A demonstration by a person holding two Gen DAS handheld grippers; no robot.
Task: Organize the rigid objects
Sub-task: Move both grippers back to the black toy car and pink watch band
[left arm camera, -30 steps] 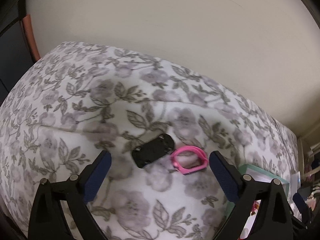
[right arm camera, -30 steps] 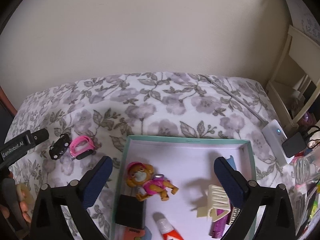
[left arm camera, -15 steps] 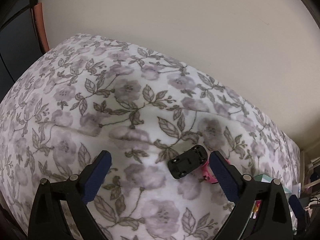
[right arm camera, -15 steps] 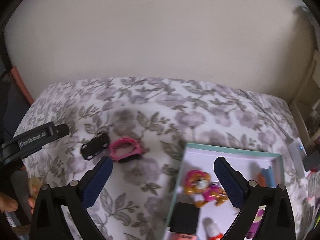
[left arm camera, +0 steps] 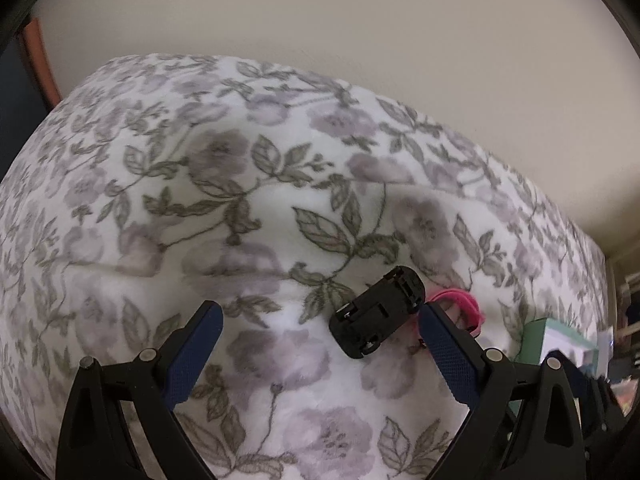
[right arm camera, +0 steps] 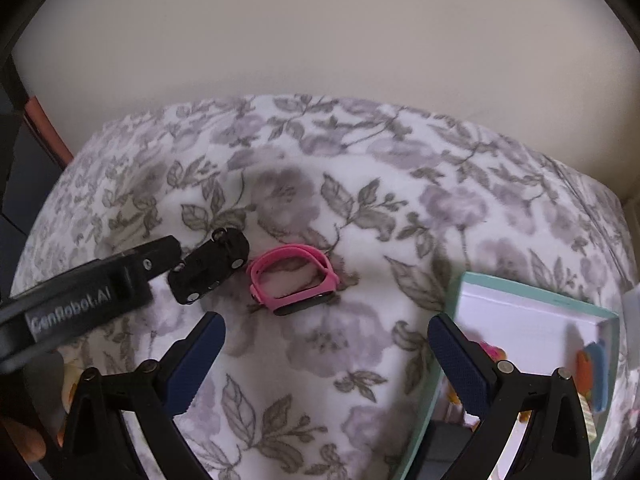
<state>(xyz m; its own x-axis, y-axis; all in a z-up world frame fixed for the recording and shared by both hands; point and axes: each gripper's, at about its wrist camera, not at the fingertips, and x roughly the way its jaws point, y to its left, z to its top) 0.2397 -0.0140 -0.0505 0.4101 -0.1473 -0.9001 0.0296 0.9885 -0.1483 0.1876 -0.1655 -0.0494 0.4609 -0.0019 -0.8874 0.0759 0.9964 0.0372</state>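
A black toy car [left arm camera: 378, 313] lies upside down on the floral blanket [left arm camera: 256, 216], next to a pink watch band [left arm camera: 460, 308]. My left gripper [left arm camera: 320, 332] is open, low over the blanket, with the car just inside its right finger. In the right wrist view the car [right arm camera: 208, 266] and pink band [right arm camera: 294, 280] lie ahead of my open, empty right gripper [right arm camera: 324, 344]. The left gripper's finger [right arm camera: 120, 280] reaches beside the car. A teal-rimmed white box [right arm camera: 536, 292] sits to the right.
The box holds several small toys, mostly hidden behind my right finger [right arm camera: 460, 360]. A beige wall [right arm camera: 320, 40] stands behind the bed. A dark doorway with an orange edge [left arm camera: 38, 64] is at the left. The box corner [left arm camera: 556, 336] shows at the right.
My left gripper has moved closer to the black car. My right gripper has swung left, from over the box to in front of the pink band.
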